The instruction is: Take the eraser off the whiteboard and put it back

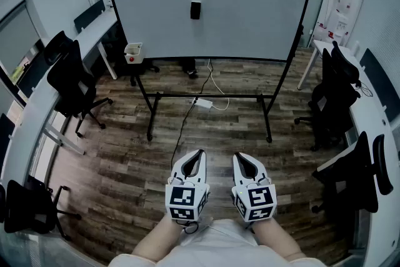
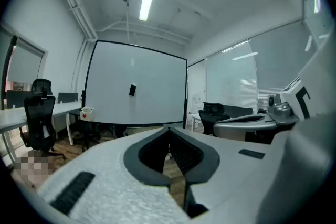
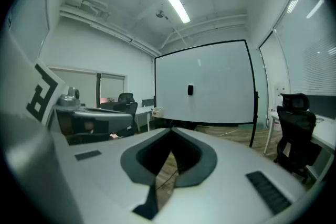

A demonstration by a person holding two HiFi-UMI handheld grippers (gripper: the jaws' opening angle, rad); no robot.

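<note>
standing well back from the whiteboard (image 1: 250, 3) in an office room, i hold both tools low and close to my body, side by side over the wooden floor (image 1: 125, 153), their noses aimed roughly level toward the board. my left gripper (image 1: 198, 153) is clenched, its two jaws pressed tip to tip with nothing between them, and my right gripper (image 1: 239, 157) is likewise closed on nothing, as each gripper's own view shows. the eraser (image 1: 195, 10), a small dark block, sits on the face of the board near its middle and upper half, well apart from both tools. the board's black stand (image 1: 206, 95) and a white power strip (image 1: 204, 102) with its cable lie on the floor between me and the eraser, and black office chairs (image 1: 72, 81) flank the room on either side. by my reading, the job has not begun: the eraser is untouched on the board. everything is left to do, namely walking up, opening one pair of jaws, closing them on the eraser, lifting it off, then setting it back on the board and letting go.
</note>
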